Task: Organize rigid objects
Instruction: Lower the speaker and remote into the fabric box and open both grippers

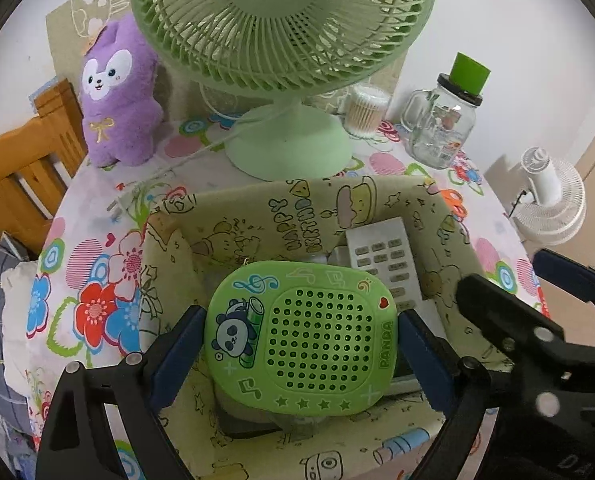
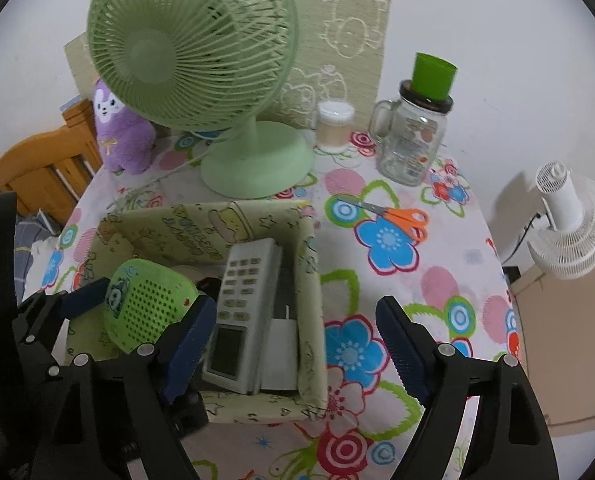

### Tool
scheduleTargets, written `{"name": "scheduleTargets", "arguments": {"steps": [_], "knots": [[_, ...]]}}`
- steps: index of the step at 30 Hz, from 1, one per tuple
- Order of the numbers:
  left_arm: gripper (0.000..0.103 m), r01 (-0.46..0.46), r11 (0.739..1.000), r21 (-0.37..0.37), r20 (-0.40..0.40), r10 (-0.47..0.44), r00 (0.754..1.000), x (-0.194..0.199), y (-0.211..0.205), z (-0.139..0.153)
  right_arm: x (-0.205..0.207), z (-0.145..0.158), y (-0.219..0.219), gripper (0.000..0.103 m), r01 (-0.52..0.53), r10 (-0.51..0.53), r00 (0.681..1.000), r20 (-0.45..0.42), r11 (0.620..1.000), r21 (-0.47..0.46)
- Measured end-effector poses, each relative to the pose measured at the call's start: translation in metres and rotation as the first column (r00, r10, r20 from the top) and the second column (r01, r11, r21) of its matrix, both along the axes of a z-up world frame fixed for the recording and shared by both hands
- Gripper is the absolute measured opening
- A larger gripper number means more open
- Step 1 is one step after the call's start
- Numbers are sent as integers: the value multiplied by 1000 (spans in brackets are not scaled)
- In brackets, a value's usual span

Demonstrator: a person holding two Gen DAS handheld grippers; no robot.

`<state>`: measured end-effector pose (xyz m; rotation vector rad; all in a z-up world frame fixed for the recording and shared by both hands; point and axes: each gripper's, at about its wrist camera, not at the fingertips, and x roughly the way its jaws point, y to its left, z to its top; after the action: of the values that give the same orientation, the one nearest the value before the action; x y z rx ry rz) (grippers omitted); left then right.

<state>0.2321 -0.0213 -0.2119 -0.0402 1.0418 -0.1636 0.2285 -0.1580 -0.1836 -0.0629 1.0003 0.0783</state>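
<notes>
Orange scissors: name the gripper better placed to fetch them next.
Right. The right gripper is open and empty, with the scissors ahead on the tablecloth; the left gripper holds the green panda speaker.

Left wrist view: positioned close above the fabric bin [image 1: 257, 216], facing down and forward toward the green fan [image 1: 281, 40]. Right wrist view: positioned right of the bin [image 2: 309, 320], slightly farther back, facing likewise. Shared region: bin, fan [image 2: 189, 48], table behind.

Green desk fans [image 2: 193, 52]: one
White fans [image 2: 569, 228]: one
Purple plush toys [image 1: 115, 92]: one
Orange-handled scissors [image 2: 401, 216]: one
Grey remotes [image 2: 243, 292]: one, inside patterned fabric box [image 2: 313, 320]
Glass jars [image 2: 411, 140]: one
</notes>
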Motion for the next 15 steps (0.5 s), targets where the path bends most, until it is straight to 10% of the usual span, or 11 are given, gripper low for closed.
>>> {"name": "scheduleTargets", "arguments": {"steps": [15], "knots": [[103, -25, 999, 35, 11, 24, 1000, -25, -6, 19, -20, 8, -11, 84, 34, -34, 999, -17, 999, 13]]}}
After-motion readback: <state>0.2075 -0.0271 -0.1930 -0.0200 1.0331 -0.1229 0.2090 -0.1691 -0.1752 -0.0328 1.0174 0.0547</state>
